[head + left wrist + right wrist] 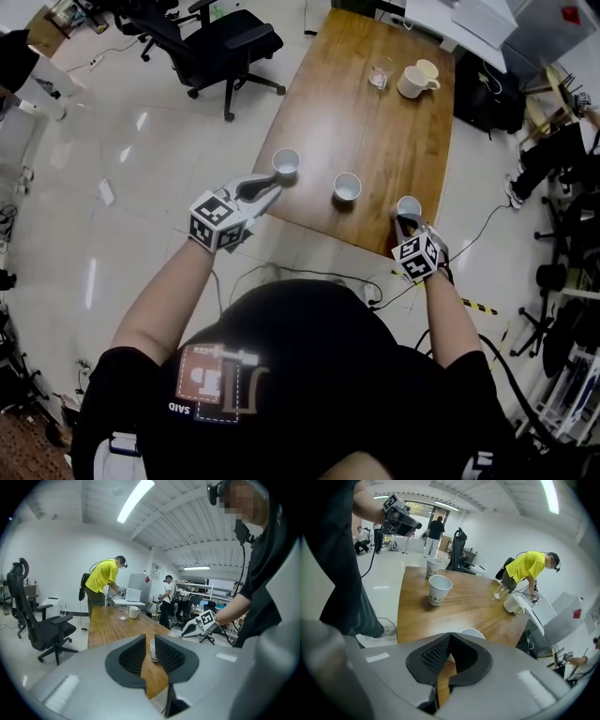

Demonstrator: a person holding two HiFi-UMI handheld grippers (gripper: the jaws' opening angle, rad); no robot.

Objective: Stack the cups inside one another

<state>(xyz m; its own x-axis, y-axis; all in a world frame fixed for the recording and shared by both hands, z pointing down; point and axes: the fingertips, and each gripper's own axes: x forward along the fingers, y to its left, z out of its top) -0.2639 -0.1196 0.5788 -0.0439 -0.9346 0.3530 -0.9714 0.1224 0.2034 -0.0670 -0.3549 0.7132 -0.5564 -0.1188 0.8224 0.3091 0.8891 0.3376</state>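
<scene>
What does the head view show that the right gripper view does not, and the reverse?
Only the head view: the person's right forearm and the striped floor strip. Only the right gripper view: a person in a yellow shirt. Both: the wooden table, the left paper cup, middle paper cup, right paper cup, the glass, the white mug and the left gripper.

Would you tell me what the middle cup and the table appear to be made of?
Middle cup: likely paper, matt white, with a thin wall and a rolled rim. Table: wood or wood veneer, warm brown, with visible grain streaks and a slight sheen.
</scene>
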